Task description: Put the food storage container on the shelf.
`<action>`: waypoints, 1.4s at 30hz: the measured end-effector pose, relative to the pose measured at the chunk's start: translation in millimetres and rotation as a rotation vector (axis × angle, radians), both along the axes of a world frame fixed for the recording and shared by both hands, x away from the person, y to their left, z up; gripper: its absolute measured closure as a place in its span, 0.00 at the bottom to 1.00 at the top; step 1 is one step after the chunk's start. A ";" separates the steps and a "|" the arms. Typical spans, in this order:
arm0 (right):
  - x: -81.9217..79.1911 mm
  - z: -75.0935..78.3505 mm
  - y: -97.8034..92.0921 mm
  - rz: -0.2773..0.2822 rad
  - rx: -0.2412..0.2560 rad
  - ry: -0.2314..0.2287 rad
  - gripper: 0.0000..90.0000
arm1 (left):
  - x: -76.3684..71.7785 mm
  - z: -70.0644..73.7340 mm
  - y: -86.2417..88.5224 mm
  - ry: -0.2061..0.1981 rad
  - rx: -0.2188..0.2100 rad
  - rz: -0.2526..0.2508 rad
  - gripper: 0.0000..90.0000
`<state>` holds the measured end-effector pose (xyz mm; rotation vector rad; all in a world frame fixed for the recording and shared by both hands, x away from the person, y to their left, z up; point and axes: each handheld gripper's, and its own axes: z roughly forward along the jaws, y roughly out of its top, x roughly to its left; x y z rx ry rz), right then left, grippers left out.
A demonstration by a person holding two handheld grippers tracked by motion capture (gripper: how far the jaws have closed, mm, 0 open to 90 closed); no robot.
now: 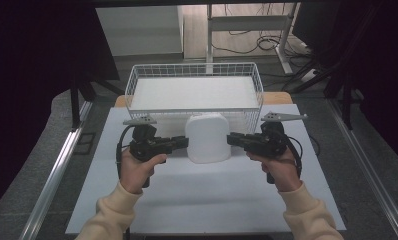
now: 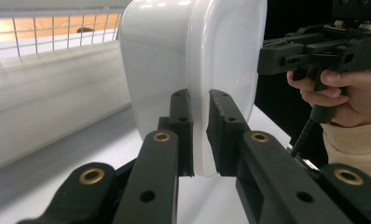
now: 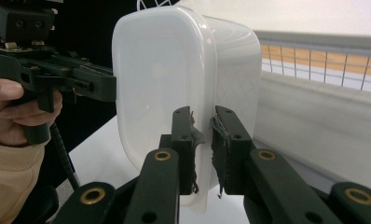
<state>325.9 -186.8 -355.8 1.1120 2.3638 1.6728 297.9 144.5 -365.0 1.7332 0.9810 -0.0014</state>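
Right now both tongs are clamped on the same thing. The left gripper [image 1: 183,142] has its jaws pinched over the protruding rim on one side of the white plastic container [image 1: 207,138], and the right gripper [image 1: 233,139] pinches the rim on the opposite side. The container seems to be held on its edge between them, over the far half of the desk [image 1: 197,200], about midway between its left and right edges and just in front of the wire basket [image 1: 132,82] that stands at the far edge.

Judging by that, the step in hand is a two-handed carry, probably up and over the near wall into the basket. To do it well, I would keep both pinches firm and raise the two hands together at the same pace, so the thin rim does not twist or slip out; the tub should clear the wire rim before going forward.

From above, the jaw tips are small and dark against the tub, and how deep they bite is hard to judge. The left gripper view [image 2: 201,133] shows it plainly: the rim runs down between the two pads. The right gripper view [image 3: 203,149] shows the same, plus frayed, worn padding on those jaws, and the opposite hand [image 3: 9,109] squeezing its handle.
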 end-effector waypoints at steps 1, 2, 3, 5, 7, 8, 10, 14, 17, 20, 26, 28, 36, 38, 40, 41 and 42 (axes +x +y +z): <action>1.3 2.0 1.1 -0.001 -0.001 -0.001 0.88 | 1.4 1.8 1.1 0.002 -0.003 -0.001 0.90; 2.7 4.1 2.2 -0.002 0.000 -0.002 0.88 | 3.0 3.7 2.3 0.000 -0.003 -0.002 0.90; 4.1 6.2 3.3 -0.001 -0.001 -0.003 0.88 | 4.4 5.7 3.1 0.002 -0.006 -0.001 0.90; 5.7 8.3 4.4 -0.002 -0.003 -0.007 0.88 | 6.4 8.7 4.4 0.002 -0.004 -0.001 0.90; 10.6 15.2 7.2 -0.001 0.001 -0.010 0.88 | 11.9 16.3 7.6 0.001 -0.011 -0.006 0.90; 12.4 17.8 7.9 -0.001 0.003 -0.009 0.87 | 13.6 19.7 8.2 -0.002 -0.010 -0.005 0.90; 16.2 23.0 8.8 0.000 0.006 -0.013 0.87 | 17.0 27.8 8.4 -0.009 0.000 -0.002 0.90; 21.0 31.3 10.1 -0.009 0.008 -0.024 0.87 | 21.8 36.0 8.5 -0.018 0.005 0.001 0.90; 25.2 38.8 10.7 -0.012 0.009 -0.029 0.87 | 27.0 43.5 9.3 -0.024 0.003 -0.001 0.90; 31.1 46.6 11.2 -0.015 0.012 -0.031 0.87 | 33.8 51.5 10.0 -0.034 0.011 -0.006 0.90; 47.4 62.7 12.7 -0.017 0.016 -0.024 0.87 | 53.3 69.7 13.2 -0.030 0.002 -0.013 0.90; 55.3 69.5 14.0 -0.020 0.020 -0.018 0.87 | 57.3 73.2 14.0 -0.026 0.001 -0.013 0.90; 91.7 90.5 21.3 -0.028 0.021 0.027 0.87 | 101.8 92.4 24.2 0.012 -0.034 -0.028 0.90; 101.2 92.8 22.8 -0.031 0.023 0.051 0.87 | 110.9 92.8 26.1 0.028 -0.047 -0.027 0.90; 109.8 93.5 24.4 -0.035 0.020 0.067 0.87 | 118.6 92.0 27.2 0.042 -0.048 -0.026 0.90; 113.5 93.7 25.3 -0.039 0.016 0.077 0.87 | 121.9 91.2 27.4 0.049 -0.049 -0.024 0.90; 116.9 93.6 25.9 -0.042 0.012 0.089 0.87 | 121.9 91.2 27.4 0.049 -0.049 -0.024 0.90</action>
